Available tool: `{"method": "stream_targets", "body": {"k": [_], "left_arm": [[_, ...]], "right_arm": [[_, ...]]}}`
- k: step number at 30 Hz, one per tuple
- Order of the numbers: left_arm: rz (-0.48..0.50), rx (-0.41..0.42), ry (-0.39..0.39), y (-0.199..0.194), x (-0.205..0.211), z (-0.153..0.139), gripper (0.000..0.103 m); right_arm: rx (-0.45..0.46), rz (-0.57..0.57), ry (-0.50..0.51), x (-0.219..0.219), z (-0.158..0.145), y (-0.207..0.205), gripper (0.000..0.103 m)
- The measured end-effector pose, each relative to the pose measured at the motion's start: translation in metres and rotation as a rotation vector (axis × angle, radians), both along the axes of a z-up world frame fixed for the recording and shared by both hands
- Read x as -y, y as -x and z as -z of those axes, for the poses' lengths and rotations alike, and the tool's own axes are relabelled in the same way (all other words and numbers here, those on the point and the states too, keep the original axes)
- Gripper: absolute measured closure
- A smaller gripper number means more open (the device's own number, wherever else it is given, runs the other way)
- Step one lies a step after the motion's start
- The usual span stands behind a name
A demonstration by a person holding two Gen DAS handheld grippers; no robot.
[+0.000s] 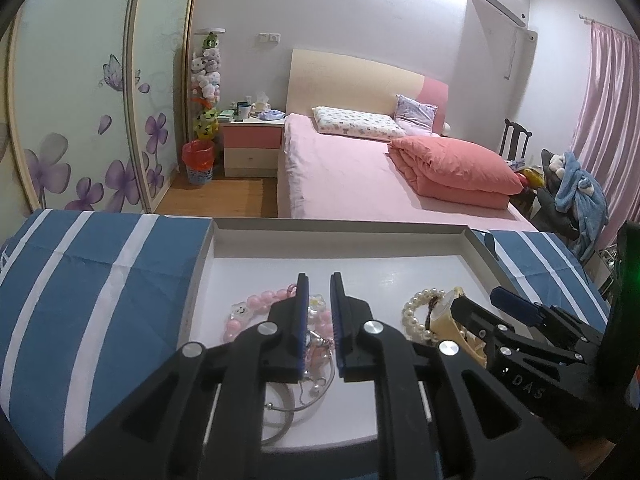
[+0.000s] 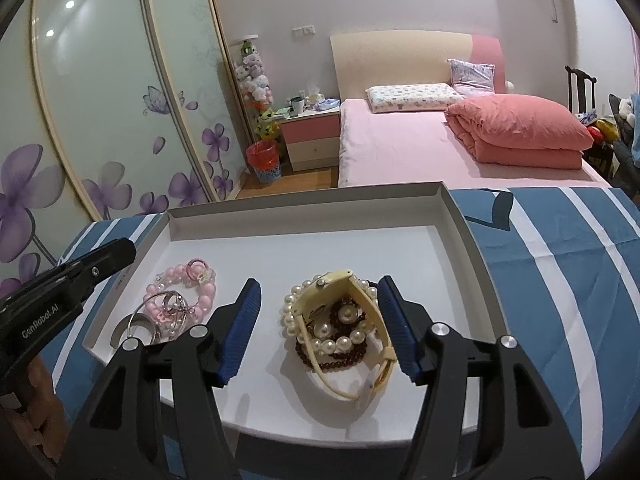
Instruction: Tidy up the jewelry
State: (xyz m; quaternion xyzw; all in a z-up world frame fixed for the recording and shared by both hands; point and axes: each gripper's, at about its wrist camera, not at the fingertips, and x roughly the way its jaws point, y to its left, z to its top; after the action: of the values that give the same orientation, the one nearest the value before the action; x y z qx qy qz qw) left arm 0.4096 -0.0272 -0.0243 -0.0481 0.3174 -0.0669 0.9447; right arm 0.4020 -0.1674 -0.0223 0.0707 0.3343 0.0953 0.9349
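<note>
A shallow white tray (image 2: pixel 304 200) lies on a blue-and-white striped cloth (image 2: pixel 560 264). At the tray's left sit a pink bead bracelet (image 2: pixel 200 300) and thin silver bangles (image 2: pixel 138 322). My left gripper (image 1: pixel 319 276) hovers over that pile, its jaws nearly together with nothing gripped. To the right, a cream watch (image 2: pixel 320 292), a pearl bracelet (image 2: pixel 336 342) and a dark red bead bracelet (image 2: pixel 340 360) are heaped together. My right gripper (image 2: pixel 319 282) stands open astride this heap, with the left pad clear of it and the right pad close beside the watch strap.
The tray's (image 1: pixel 340 226) far half is bare white. Beyond the table edge are a pink bed (image 1: pixel 360 176), a nightstand (image 1: pixel 252 148), a red bin (image 1: pixel 198 160) and flowered wardrobe doors (image 1: pixel 80 128). A chair with clothes (image 1: pixel 576 192) stands at the right.
</note>
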Motion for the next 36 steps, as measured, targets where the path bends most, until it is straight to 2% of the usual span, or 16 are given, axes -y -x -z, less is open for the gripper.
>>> {"method": "stream_targets", "body": {"k": [15,26,28,36], "left_arm": [[-0.016,0.031,0.013,0.058,-0.013,-0.023,0.078],[-0.023,0.079,0.008,0.125,-0.027,-0.030,0.052],[-0.027,0.093,0.004,0.139,-0.030,-0.031,0.045],[-0.034,0.147,-0.030,0.188,-0.036,-0.031,0.027]], "right_arm": [[0.040,-0.003,0.013,0.001,-0.020,0.053,0.042],[0.081,0.002,0.010,0.001,-0.038,0.118,0.037],[0.092,0.000,0.012,0.000,-0.041,0.131,0.035],[0.139,-0.009,0.022,-0.005,-0.046,0.174,0.019]]}}
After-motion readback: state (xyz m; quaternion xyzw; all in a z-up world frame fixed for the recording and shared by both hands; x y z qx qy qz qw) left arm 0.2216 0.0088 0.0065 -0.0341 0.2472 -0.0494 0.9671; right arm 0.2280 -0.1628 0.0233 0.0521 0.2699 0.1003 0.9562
